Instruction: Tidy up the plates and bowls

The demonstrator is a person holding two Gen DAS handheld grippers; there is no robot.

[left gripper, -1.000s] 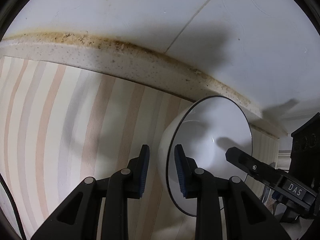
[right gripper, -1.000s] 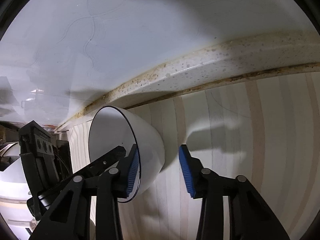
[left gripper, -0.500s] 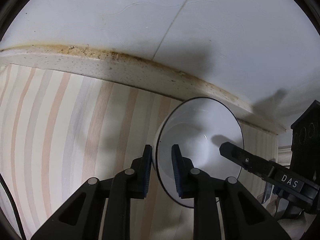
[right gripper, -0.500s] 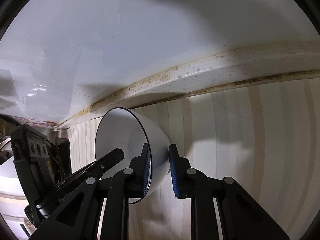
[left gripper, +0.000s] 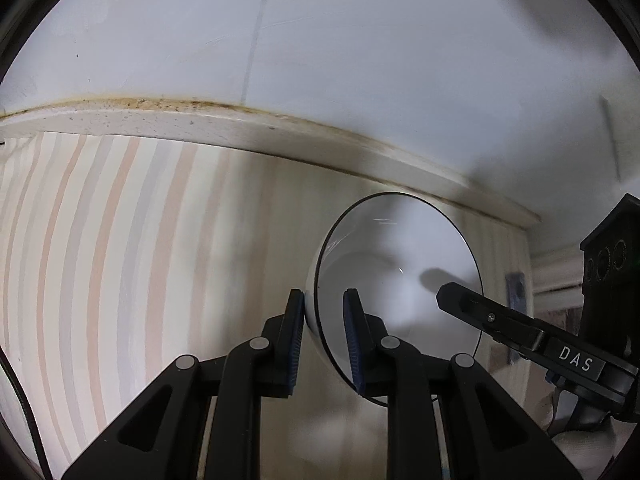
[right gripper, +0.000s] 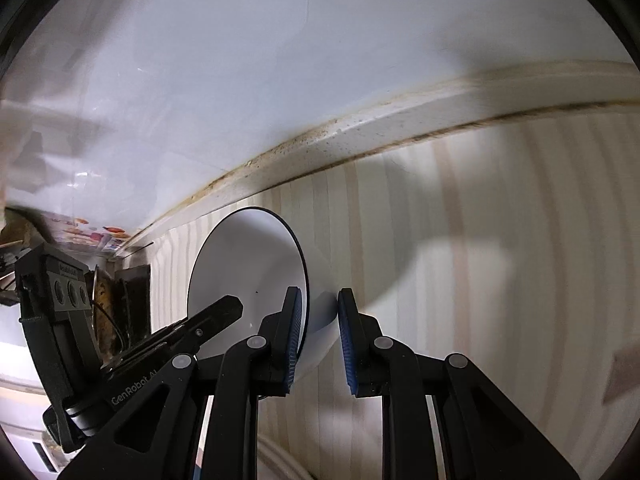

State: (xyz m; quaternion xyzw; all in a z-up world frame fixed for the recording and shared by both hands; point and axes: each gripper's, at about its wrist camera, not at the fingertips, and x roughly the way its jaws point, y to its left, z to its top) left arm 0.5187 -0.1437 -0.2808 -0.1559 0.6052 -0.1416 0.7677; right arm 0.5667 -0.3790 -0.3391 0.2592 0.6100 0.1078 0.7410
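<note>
Gripping one side of the round white ceramic bowl with a thin dark rim (left gripper: 400, 276), the left gripper (left gripper: 322, 336) is closed narrow on its wall. The bowl is in the air, tilted on its side before the striped wall (left gripper: 120, 260). The right gripper (right gripper: 318, 340) clamps the opposite side of the rim.

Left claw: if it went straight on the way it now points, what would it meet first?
The left claw is already shut on the white bowl, so that rim is its first contact. Past the bowl, the line seems to run over the striped surface to the stained ledge, though depth is unclear.
</note>
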